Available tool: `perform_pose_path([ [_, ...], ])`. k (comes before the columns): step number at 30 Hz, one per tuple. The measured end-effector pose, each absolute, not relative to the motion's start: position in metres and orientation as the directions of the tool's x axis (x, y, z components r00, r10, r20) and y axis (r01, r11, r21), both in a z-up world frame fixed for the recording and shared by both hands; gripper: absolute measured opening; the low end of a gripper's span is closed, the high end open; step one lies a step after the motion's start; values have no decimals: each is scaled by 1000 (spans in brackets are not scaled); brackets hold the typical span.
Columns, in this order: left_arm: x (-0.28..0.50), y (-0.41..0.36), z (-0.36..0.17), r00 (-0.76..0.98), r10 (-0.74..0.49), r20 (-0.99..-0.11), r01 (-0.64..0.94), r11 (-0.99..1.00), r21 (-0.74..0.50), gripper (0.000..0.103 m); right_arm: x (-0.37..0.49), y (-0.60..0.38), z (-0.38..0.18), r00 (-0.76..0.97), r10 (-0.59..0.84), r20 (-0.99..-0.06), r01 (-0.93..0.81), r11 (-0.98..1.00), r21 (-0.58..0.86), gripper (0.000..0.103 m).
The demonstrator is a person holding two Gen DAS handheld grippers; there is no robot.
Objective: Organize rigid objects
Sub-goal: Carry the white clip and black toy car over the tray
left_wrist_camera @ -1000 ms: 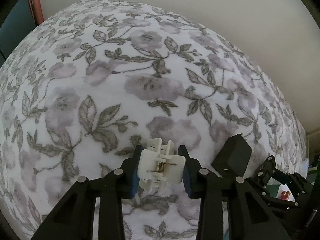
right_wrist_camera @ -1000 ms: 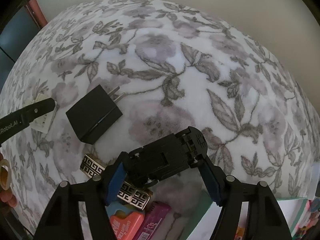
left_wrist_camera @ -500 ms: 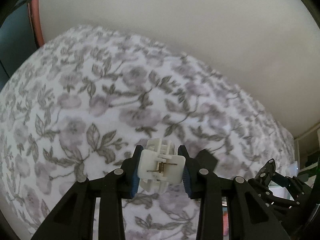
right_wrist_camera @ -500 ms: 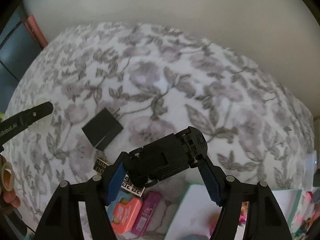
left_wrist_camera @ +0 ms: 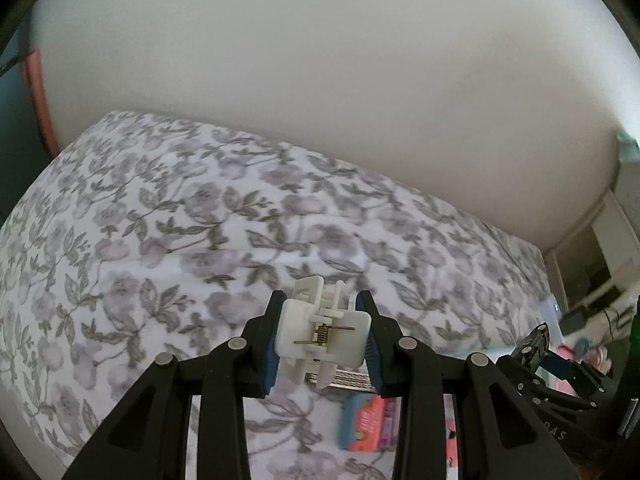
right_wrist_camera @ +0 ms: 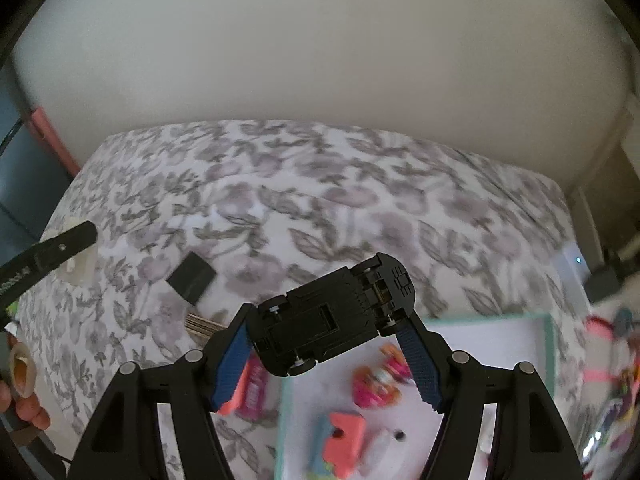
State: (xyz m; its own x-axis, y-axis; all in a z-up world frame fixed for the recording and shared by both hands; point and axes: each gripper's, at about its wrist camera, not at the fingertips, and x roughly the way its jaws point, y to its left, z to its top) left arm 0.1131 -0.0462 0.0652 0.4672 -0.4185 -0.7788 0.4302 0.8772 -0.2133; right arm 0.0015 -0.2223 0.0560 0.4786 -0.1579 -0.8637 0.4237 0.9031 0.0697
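Toy car (right_wrist_camera: 330, 314), black, underside facing my right wrist camera, sits pinched between the blue pads of my right gripper (right_wrist_camera: 327, 350), jaws closed on its two ends, car tilted with its far end up to the right. It hangs above the near edge of a floral bedspread (right_wrist_camera: 320, 200) and the corner of a teal-rimmed white tray (right_wrist_camera: 550, 344). In the tray I see a coral block (right_wrist_camera: 346, 436) and a pink toy (right_wrist_camera: 380, 380), both blurred. On the bedspread left of the car: a black wall charger (right_wrist_camera: 192, 278), a patterned metal piece (right_wrist_camera: 202, 324) just below it, and a pink pack (right_wrist_camera: 254, 394) partly behind my left pad.

My left gripper (left_wrist_camera: 322, 342) has its jaws pressed on a white plastic clip (left_wrist_camera: 322, 338) with a metal spring showing, held above the bedspread (left_wrist_camera: 160, 260). Below it in the left wrist view are a coral eraser-like block (left_wrist_camera: 362, 422) and a strip of the patterned metal piece (left_wrist_camera: 352, 380). My right gripper (left_wrist_camera: 540, 348) shows at the right edge. Background wall (left_wrist_camera: 320, 80) is plain. Frames are motion-blurred.
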Motion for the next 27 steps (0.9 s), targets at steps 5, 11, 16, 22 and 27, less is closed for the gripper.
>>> perform_pose_path([
  [5,91,-77,62,419,-438,-795,504,841,-198,37,-37,-247,44,470,-164,-868,541,830,136,73],
  [11,61,-122,55,353,-435,-829,606,781,-152,37,-74,-277,18,397,-183,-899,660,738,141,73],
  [16,36,-160,44,300,-409,-862,672,732,-114,37,-98,-292,8,359,-181,-916,711,689,143,73],
  [22,16,-184,35,246,-413,-877,690,710,-141,37,-117,-296,9,357,-183,-916,736,659,155,73],
  [27,12,-190,21,212,-418,-883,676,715,-176,37,-125,-297,4,346,-174,-922,742,652,156,73],
])
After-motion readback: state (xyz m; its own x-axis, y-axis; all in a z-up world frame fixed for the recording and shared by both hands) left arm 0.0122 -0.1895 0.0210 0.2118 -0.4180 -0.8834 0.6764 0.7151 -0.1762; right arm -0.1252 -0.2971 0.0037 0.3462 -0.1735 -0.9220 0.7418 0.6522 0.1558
